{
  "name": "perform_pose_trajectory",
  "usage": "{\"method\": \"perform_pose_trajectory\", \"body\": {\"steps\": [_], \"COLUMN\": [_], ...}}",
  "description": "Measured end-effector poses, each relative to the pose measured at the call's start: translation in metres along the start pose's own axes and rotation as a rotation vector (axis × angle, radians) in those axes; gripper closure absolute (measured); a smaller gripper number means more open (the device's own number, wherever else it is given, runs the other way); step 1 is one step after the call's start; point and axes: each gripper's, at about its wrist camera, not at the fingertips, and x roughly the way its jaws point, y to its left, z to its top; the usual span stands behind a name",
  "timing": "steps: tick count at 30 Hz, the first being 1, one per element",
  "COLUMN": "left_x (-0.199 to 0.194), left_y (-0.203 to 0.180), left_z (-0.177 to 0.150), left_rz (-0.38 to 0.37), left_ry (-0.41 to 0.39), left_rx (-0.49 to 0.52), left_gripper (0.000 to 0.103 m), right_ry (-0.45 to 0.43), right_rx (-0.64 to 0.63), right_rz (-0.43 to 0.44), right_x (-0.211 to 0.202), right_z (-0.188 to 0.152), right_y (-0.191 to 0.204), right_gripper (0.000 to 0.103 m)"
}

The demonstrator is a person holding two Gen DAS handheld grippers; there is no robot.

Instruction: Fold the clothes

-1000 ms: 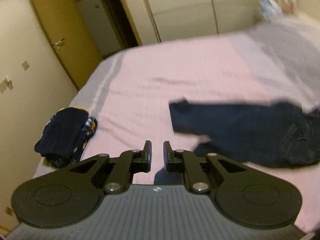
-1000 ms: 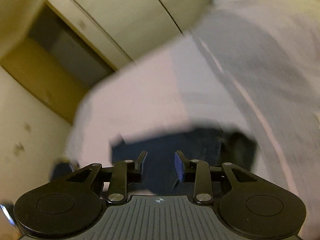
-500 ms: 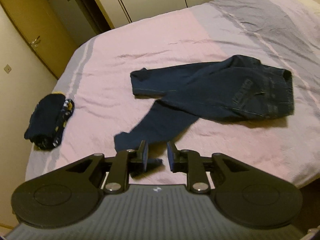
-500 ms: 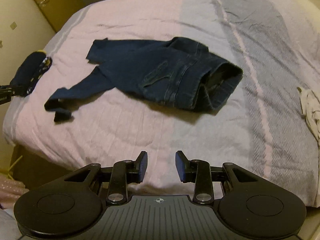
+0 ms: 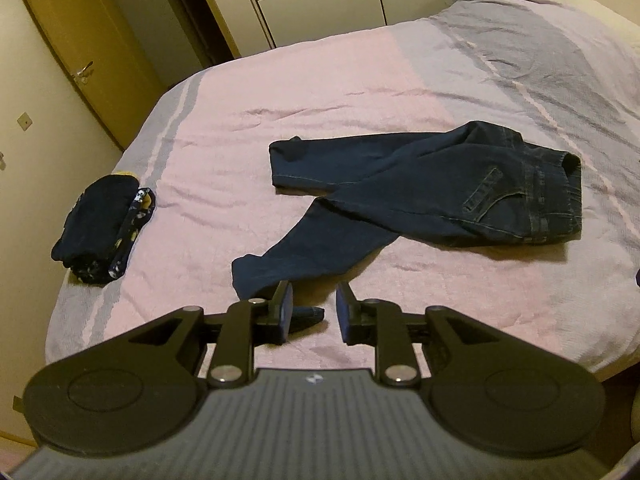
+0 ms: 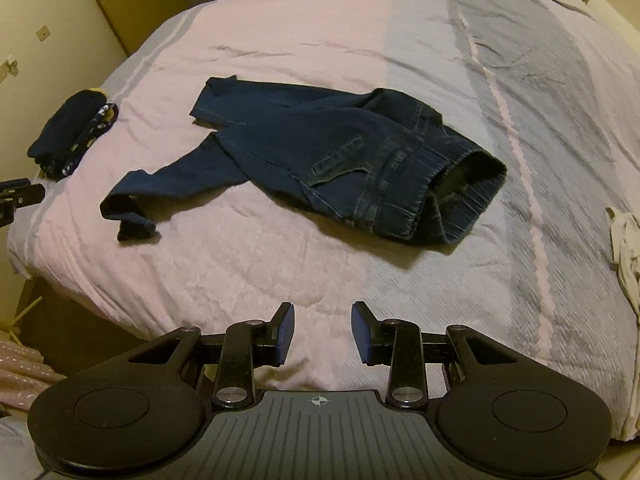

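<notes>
Lying crumpled across the pink-and-grey bedspread, the dark blue jeans have their waistband to the right and one leg trailing toward the near left edge. The left gripper hovers over that leg's cuff, its jaws having just been opening, with nothing pinched. The right gripper hangs spread and empty above the near edge; a folded dark garment sits far left.

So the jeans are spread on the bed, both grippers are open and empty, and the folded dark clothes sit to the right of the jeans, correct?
Not quite: the folded dark clothes lie to the left of the jeans, near the bed's left edge, as the right wrist view shows. The rest holds: left gripper and right gripper are open and empty.
</notes>
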Motion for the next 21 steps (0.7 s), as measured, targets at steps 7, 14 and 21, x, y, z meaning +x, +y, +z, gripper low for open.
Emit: {"method": "perform_pose_trajectory", "body": {"steps": [7, 14, 21], "left_x": [0.036, 0.076, 0.117], "left_y": [0.034, 0.079, 0.141], "left_z": [0.015, 0.04, 0.059], "left_rz": [-0.01, -0.038, -0.036], "left_ry": [0.004, -0.009, 0.002], "left_rx": [0.003, 0.034, 0.053], "left_gripper": [0.082, 0.082, 0.075], "right_ry": [0.019, 0.007, 0.019], "right_rx": [0.052, 0.117, 0.272], "right_rz": [-0.032, -0.077, -0.13], "right_x": [0.024, 0.044, 0.06], "right_z": [0.026, 0.066, 0.085], "right_y": [0.009, 0.024, 0.029], "right_gripper": [0.067, 0.067, 0.067]}}
